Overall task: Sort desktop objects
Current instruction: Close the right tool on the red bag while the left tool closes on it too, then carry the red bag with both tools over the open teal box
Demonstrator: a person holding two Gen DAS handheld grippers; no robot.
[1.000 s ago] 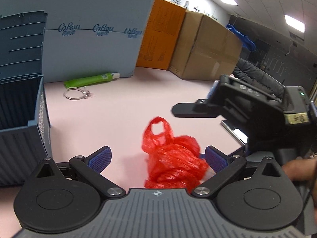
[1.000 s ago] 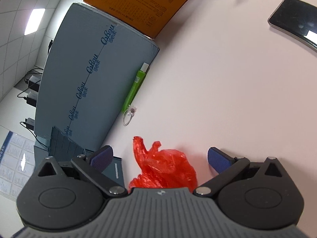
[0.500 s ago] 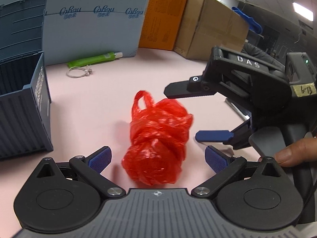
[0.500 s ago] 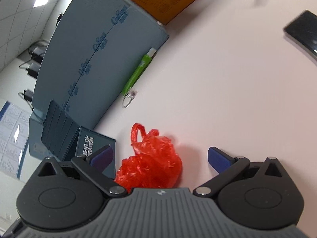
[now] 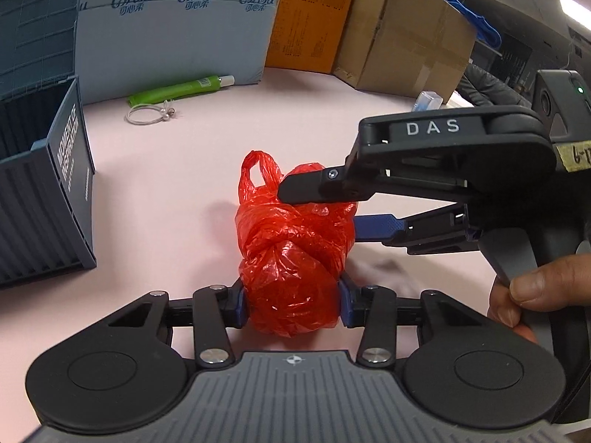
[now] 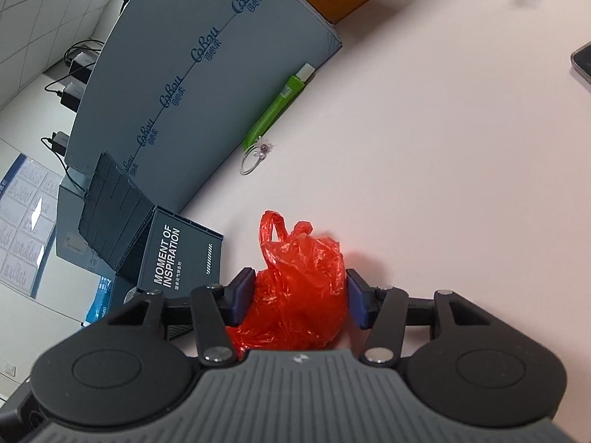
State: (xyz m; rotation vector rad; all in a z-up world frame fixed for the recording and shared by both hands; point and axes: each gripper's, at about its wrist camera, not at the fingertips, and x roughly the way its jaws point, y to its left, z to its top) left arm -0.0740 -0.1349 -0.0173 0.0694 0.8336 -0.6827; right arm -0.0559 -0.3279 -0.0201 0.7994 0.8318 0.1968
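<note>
Both claws, wide apart a second ago, are closing: the left claw (image 5: 290, 301) and right claw (image 6: 300, 297) now pinch the red plastic bag (image 5: 293, 254) on the surface (image 5: 184, 184), ready for lifting toward the open grey crate (image 5: 40, 184).

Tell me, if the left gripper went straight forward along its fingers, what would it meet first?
The red plastic bag: it already sits between the left gripper fingers, whose jaws are closing on it. Just beyond, the right gripper reaches across the bag's far end, so it would likely come next, though depth is hard to judge.

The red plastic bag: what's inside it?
It can't be seen. The red plastic bag is knotted and crumpled, and its film hides any contents. Both the left gripper and right gripper are closing on it.
</note>
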